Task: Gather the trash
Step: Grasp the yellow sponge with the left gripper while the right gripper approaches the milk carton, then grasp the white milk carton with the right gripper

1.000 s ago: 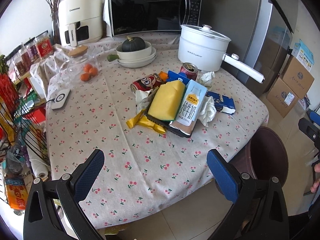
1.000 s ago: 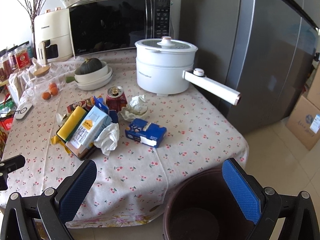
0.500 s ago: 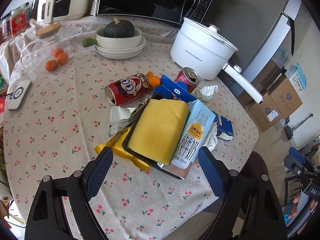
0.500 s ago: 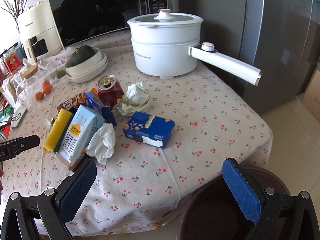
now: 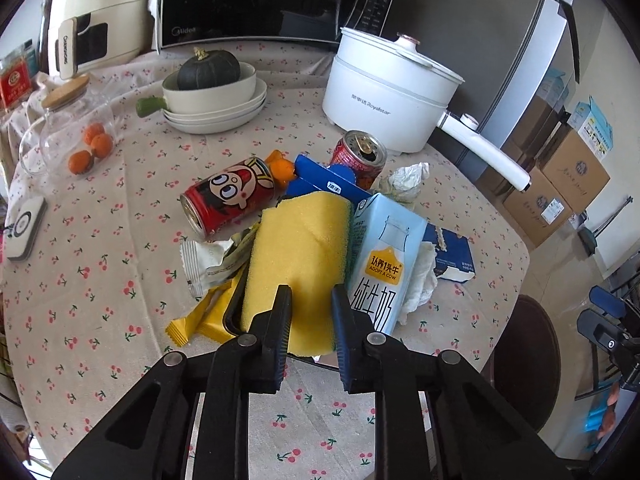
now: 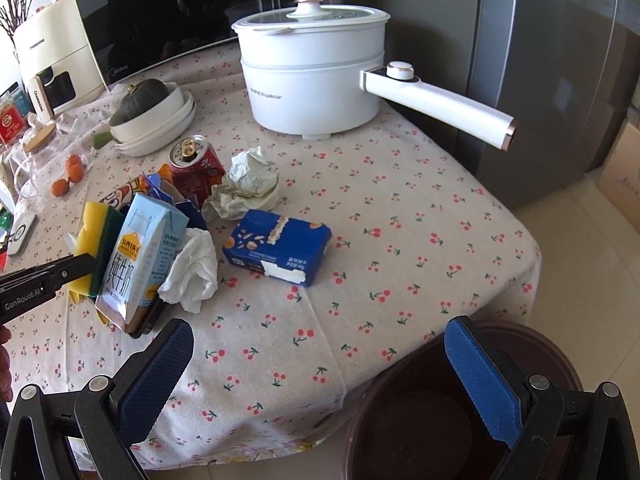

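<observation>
Left gripper (image 5: 307, 300) pinching the yellow sponge (image 5: 298, 256); right gripper (image 6: 316, 364) spread wide.

Sponge sits centre frame in the left wrist view, in the trash pile on the cherry-print tablecloth (image 5: 120, 248), touching the milk carton (image 5: 384, 264). Right gripper hangs lower frame, between table edge and brown bin (image 6: 440, 412). Blue box (image 6: 278, 246) lies mid-frame, just beside crumpled paper (image 6: 244, 186).

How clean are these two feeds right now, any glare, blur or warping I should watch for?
Left wrist: sharp in the middle, the yellow sponge crisp; heavy fisheye bending and dark corners; the microwave door mirrors the room. Right wrist: daylight from the left, soft shadow under the blue box; the trash bin inside is dark; the white pot is bright but not blown out.
</observation>
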Demonstrator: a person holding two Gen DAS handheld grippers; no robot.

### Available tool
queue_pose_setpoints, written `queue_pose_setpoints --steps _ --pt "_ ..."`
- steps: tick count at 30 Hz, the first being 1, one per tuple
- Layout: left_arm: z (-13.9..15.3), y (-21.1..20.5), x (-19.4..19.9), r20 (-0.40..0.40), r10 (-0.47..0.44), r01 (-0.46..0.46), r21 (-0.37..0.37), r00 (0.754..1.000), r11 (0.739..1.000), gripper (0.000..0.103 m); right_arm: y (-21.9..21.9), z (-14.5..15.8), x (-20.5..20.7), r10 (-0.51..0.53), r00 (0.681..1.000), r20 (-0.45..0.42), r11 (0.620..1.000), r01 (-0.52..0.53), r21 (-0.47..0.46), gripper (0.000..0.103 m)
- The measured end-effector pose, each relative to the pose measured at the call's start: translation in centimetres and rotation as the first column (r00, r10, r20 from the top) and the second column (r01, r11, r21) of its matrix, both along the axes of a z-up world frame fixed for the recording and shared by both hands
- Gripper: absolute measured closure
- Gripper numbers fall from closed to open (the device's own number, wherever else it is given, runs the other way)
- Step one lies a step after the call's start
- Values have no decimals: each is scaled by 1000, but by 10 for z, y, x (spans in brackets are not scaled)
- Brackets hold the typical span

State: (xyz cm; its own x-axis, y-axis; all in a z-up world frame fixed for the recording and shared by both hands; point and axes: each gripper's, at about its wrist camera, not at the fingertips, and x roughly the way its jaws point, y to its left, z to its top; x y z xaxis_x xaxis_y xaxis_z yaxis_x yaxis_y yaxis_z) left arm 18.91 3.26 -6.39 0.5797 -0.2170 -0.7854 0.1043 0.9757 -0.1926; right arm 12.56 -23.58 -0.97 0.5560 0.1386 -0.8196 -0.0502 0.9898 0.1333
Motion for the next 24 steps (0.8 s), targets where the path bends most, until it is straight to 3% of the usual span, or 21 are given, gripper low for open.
queue_pose_setpoints --steps 10,17,24 --pt "44 25 -41 98 33 -36 28 995 999 84 46 -5 14 45 999 -26 999 -45 27 0" --pt "46 58 -64 100 78 -86 84 992 993 84 107 -21 28 104 993 -52 992 -100 79 0" --pt "39 88 -76 75 116 -123 107 990 987 84 151 -47 44 132 988 -83 987 -123 106 16"
